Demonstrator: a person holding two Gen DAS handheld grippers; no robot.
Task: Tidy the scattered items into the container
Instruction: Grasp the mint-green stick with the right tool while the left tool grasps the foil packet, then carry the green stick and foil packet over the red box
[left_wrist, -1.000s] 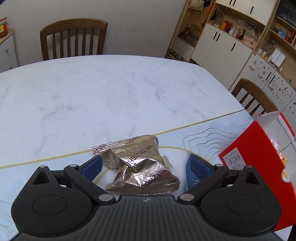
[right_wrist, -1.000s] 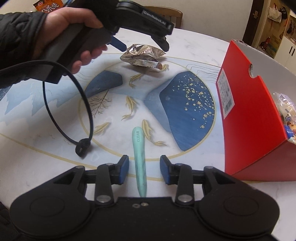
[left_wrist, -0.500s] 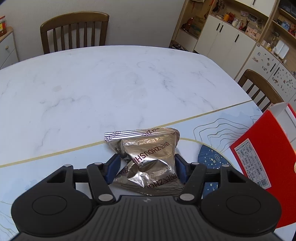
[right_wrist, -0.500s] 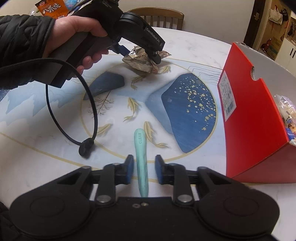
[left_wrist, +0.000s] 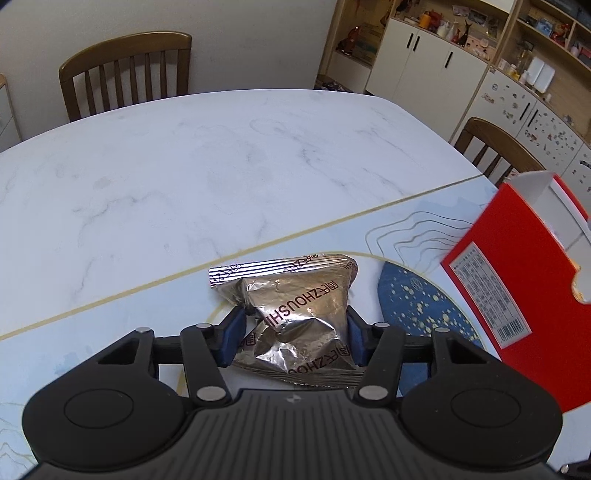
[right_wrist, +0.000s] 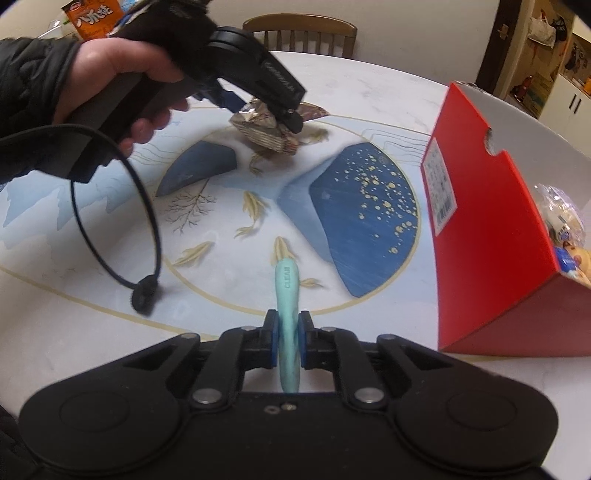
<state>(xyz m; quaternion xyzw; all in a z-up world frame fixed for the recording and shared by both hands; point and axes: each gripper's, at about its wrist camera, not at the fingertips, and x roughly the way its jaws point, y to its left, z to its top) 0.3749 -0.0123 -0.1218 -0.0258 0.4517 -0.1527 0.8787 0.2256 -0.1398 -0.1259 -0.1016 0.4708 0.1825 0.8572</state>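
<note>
Foil snack packet (left_wrist: 295, 314) lies on the table (left_wrist: 184, 177) at the printed mat's far rim, between the blue pads of the left gripper (left_wrist: 293, 338), whose jaws are closing on its crumpled sides and already dent the foil. It looks light, puffy and slick, so it will likely crush and slide; a hold across the middle of the body, as now, seems safer than the thin crimped seam at its 12 o'clock end.

In the right wrist view, the right gripper (right_wrist: 287, 343) has its jaws clenched on a slim mint-green tool (right_wrist: 286, 295) printed "CLEAN", gripped near its near end with the tip pointing to 12 o'clock. It looks stiff and smooth, and could pivot if held off-centre.

The red box (right_wrist: 491, 236), the container, stands at 3 o'clock of both items, its open top tilted away, with wrapped snacks (right_wrist: 561, 218) already inside. Its tall red wall is what either load probably has to clear. A black cable loop (right_wrist: 147, 236) hangs from the left handle at 9 o'clock.
</note>
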